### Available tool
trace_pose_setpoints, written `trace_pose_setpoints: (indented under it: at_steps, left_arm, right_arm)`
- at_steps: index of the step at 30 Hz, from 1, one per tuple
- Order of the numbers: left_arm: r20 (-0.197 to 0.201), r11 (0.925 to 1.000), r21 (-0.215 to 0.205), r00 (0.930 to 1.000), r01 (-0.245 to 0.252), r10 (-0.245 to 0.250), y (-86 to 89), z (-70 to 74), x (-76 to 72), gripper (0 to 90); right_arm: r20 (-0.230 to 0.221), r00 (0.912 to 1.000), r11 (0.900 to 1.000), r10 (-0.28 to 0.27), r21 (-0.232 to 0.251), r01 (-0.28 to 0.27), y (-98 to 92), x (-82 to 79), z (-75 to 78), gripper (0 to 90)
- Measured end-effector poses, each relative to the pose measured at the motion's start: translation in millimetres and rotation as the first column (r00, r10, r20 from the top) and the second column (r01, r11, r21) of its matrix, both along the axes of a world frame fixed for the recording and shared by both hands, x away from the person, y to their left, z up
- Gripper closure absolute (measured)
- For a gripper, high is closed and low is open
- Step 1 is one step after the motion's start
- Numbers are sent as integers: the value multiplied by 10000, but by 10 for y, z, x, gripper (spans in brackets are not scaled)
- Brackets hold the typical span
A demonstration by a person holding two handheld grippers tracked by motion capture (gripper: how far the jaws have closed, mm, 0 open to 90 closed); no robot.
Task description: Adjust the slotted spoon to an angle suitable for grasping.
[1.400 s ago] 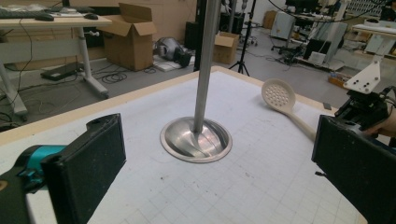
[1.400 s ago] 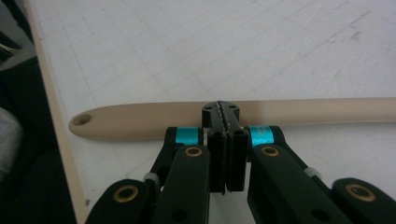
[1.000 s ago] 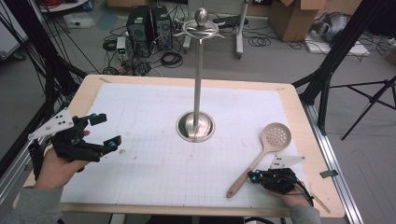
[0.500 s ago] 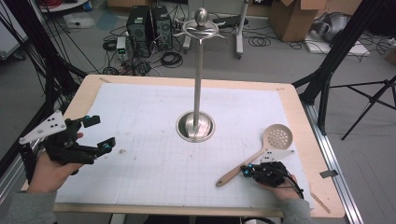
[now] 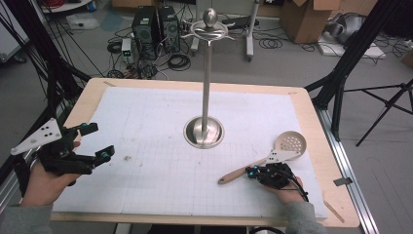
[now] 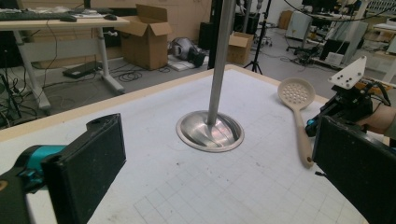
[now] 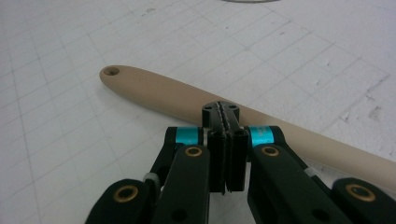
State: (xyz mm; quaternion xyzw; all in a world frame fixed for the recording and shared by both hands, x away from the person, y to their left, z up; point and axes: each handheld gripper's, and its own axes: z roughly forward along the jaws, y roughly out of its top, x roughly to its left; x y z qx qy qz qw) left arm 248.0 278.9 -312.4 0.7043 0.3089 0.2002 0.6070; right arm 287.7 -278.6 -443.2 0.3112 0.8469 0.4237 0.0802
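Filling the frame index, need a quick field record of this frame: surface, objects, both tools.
surface: white grid mat on a wooden table
stand: metal pole stand, upright at mat centre
spoon: beige slotted spoon flat on mat, bowl away from the person
left tool: jaws wide apart, nothing between, above mat's left edge
right tool: jaws shut together, tip at the spoon handle, not gripping it

Spoon's (image 7: 187, 100) bowl beyond right gripper view's edge; stand's (image 6: 219, 70) top cropped

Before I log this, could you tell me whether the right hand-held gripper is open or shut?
Shut: the right hand-held gripper's jaws meet, against the spoon's handle.
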Motion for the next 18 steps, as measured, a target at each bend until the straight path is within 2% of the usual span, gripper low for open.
trace_pose_setpoints:
  at_steps: [6, 18]
  left_arm:
    - [-6, 10000, 2, 10000, -98, 98, 36, -5, -28, 32]
    - [-32, 9996, -2, 9996, -285, 285, 104, -12, -84, 32]
  right_arm:
    - [165, 9996, 9997, -213, -102, 215, 76, 75, -1, 900]
    - [209, 9987, 9987, -470, -162, 474, 154, 169, -3, 900]
